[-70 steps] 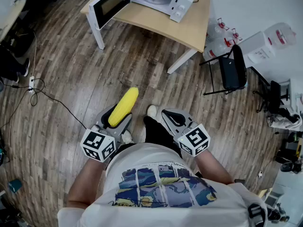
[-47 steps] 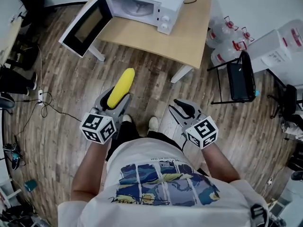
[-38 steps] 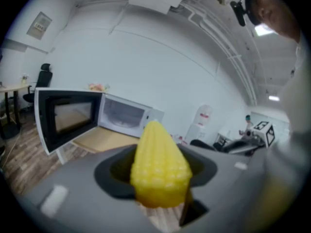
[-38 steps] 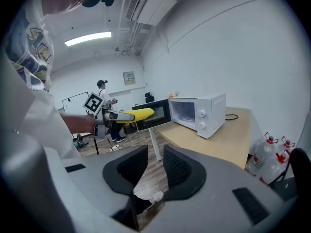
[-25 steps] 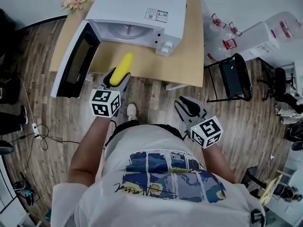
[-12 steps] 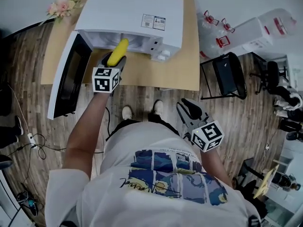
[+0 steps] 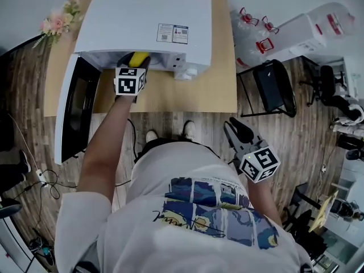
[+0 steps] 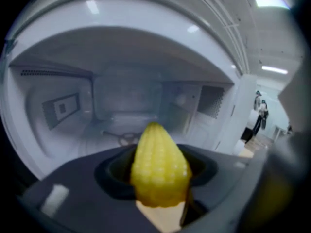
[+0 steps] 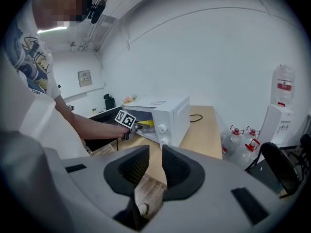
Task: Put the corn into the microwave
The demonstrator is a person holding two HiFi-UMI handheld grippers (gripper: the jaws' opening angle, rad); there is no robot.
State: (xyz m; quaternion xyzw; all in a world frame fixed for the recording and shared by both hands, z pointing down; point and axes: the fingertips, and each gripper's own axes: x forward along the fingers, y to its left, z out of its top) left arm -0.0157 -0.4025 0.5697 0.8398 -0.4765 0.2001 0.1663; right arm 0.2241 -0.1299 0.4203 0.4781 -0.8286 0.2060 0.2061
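The yellow corn (image 7: pixel 138 58) is clamped between the jaws of my left gripper (image 7: pixel 135 67), whose marker cube sits just before the white microwave (image 7: pixel 145 21). The corn's tip is past the oven's open mouth. In the left gripper view the corn (image 8: pixel 158 164) points into the pale cavity (image 8: pixel 73 110), above its floor, with my left gripper (image 8: pixel 158 174) shut on it. The microwave door (image 7: pixel 77 112) hangs open to the left. My right gripper (image 7: pixel 239 132) hangs low at the right, over the wood floor, shut and with nothing in it. From the right gripper view (image 9: pixel 155 165) the microwave (image 9: pixel 167 111) is seen from the side.
The microwave stands on a light wooden table (image 7: pixel 222 78) with flowers (image 7: pixel 57 23) at its far left corner. A black chair (image 7: pixel 273 87) and water bottles (image 7: pixel 256 24) stand to the right of the table. Cables (image 7: pixel 34 175) lie on the floor at left.
My left gripper has carried the corn forward and down from the table's near edge into the microwave's mouth. The right gripper has drifted a little to the right.
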